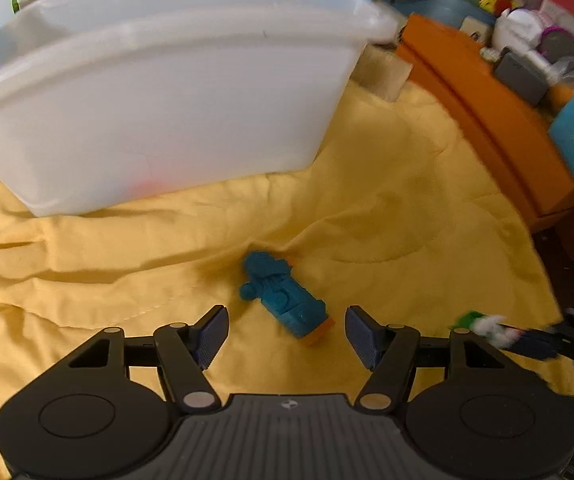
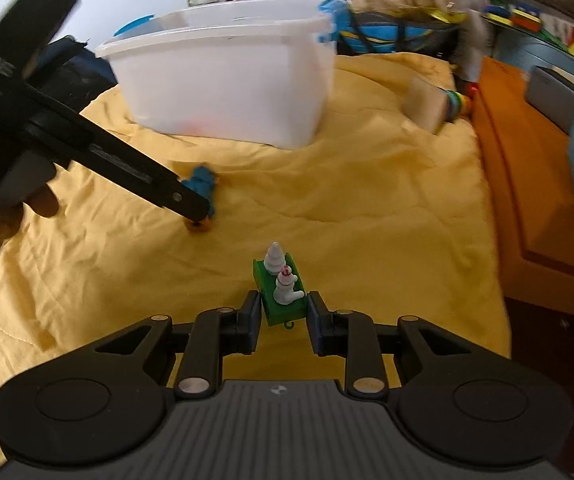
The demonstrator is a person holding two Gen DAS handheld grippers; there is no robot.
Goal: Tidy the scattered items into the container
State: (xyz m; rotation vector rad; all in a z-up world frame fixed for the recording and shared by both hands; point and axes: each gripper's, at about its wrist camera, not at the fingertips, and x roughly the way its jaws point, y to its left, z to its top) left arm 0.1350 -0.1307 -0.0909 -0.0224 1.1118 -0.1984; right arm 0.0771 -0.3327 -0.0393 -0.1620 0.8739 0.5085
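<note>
We see warm, dim indoor light; fisheye bending curves the translucent white plastic tub [image 1: 159,92], and cluttered edges smear with motion blur.

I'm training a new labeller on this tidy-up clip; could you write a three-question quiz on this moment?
1. True or false: the right gripper is shut on the green block with small white figures.
2. Where does the blue and orange toy figure lie? A) inside the white translucent plastic tub B) on the yellow cloth, ahead of the open left gripper C) on the orange box
3. Fill in: the tub stands on the yellow ____.

Key: 1 true; 2 B; 3 cloth.
</note>
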